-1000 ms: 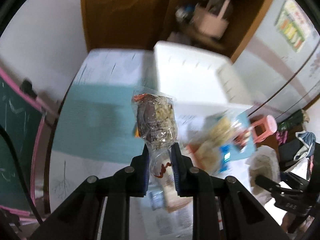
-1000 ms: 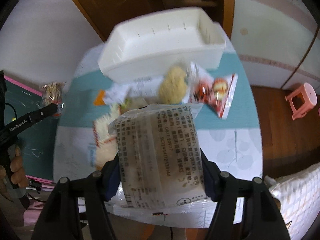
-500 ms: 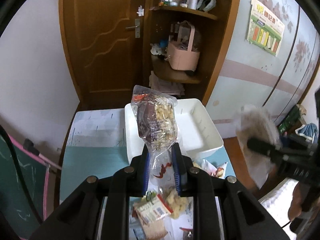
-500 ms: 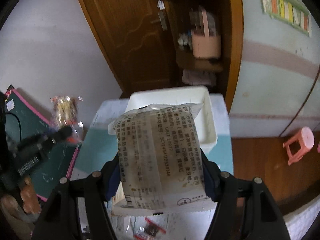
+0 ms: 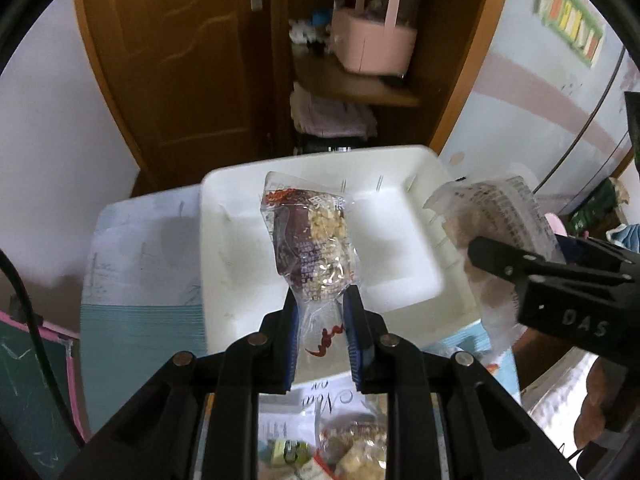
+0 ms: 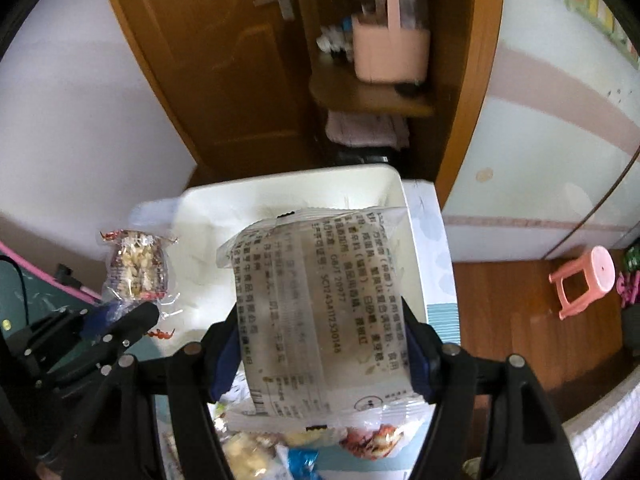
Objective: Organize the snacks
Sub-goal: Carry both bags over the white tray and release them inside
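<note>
My left gripper (image 5: 321, 304) is shut on a clear snack packet (image 5: 310, 240) of brown and pale pieces, held upright over the white plastic bin (image 5: 416, 184). The packet also shows in the right wrist view (image 6: 136, 268), left of the bin (image 6: 208, 208). My right gripper (image 6: 320, 320) is shut on a wide translucent packet with black print (image 6: 320, 300), held above the bin's near right part. That packet shows at the right in the left wrist view (image 5: 496, 216).
Several loose snack packets (image 5: 352, 448) lie on the table near me, on a teal and white cloth (image 5: 136, 320). A brown door (image 5: 192, 52) and shelf with a pink basket (image 5: 372, 40) stand behind. A pink stool (image 6: 584, 280) is on the floor at right.
Both grippers have moved forward with their packets, from above the loose snacks to over the white bin. Both grips stay shut.
</note>
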{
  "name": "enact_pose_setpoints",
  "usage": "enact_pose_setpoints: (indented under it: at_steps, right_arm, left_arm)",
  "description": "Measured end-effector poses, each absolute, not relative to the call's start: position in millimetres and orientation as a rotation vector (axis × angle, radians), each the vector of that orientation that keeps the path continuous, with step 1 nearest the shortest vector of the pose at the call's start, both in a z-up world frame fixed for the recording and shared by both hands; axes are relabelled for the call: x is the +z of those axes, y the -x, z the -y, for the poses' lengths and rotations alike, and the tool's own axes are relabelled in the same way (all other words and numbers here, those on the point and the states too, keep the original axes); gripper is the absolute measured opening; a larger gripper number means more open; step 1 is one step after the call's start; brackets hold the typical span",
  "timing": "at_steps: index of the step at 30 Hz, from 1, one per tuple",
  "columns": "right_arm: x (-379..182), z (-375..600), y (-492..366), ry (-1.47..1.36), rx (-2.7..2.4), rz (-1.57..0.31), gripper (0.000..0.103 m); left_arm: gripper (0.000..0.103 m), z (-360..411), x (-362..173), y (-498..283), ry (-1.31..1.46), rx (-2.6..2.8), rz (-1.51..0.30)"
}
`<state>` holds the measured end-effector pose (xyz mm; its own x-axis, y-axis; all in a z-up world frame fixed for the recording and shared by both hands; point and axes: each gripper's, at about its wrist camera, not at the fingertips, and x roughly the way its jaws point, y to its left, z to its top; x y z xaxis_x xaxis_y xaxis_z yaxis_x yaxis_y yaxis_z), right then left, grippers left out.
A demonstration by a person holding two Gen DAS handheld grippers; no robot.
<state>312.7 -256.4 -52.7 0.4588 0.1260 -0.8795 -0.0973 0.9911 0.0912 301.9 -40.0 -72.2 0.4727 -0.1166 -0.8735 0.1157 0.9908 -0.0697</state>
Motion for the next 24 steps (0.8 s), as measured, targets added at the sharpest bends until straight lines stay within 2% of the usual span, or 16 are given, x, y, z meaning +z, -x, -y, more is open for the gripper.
enact_pose_setpoints:
  at_steps: [3, 8, 9, 10, 12, 16, 20, 24]
  right_arm:
    - [-79.9, 256.5, -329.9, -0.042, 0.11, -1.142, 0.069]
    - [-118.2, 259.3, -349.8, -0.068, 0.094, -1.232, 0.072]
    - [-121.9, 260.2, -350.6, -0.076, 0.095, -1.243, 0.073]
    - [-126.3, 261.2, -353.4, -0.085, 0.099, -1.254, 0.074]
    - [-132.1, 263.3, -355.4, -0.097, 0.098, -1.272, 0.076]
    - [-128.4, 267.2, -356.6, -0.114, 0.104, -1.244, 0.076]
    - [-119.3, 268.1, -353.7, -0.119, 0.111, -1.208, 0.081]
    - [-112.1, 269.1, -349.2, -0.133, 0.123, -1.191, 0.082]
  left_arm:
    - [0.021, 51.7, -95.3, -318.9, -0.038, -0.14, -1.099]
    - [0.031, 58.1, -117.4, -331.7, -0.074, -0.127, -1.135]
    - [0.043, 59.5, -120.8, -333.7, -0.08, -0.133, -1.143]
    - [0.062, 59.2, -123.0, -334.8, -0.081, -0.135, -1.149]
    - [0.085, 58.9, -124.6, -336.8, -0.084, -0.13, -1.149]
    - [0.089, 60.9, -125.4, -343.0, -0.08, -0.123, -1.164]
    - [0.089, 59.8, -125.7, -341.4, -0.087, -0.116, -1.173]
    - [0.089, 58.7, -121.6, -337.7, -0.078, -0.109, -1.164]
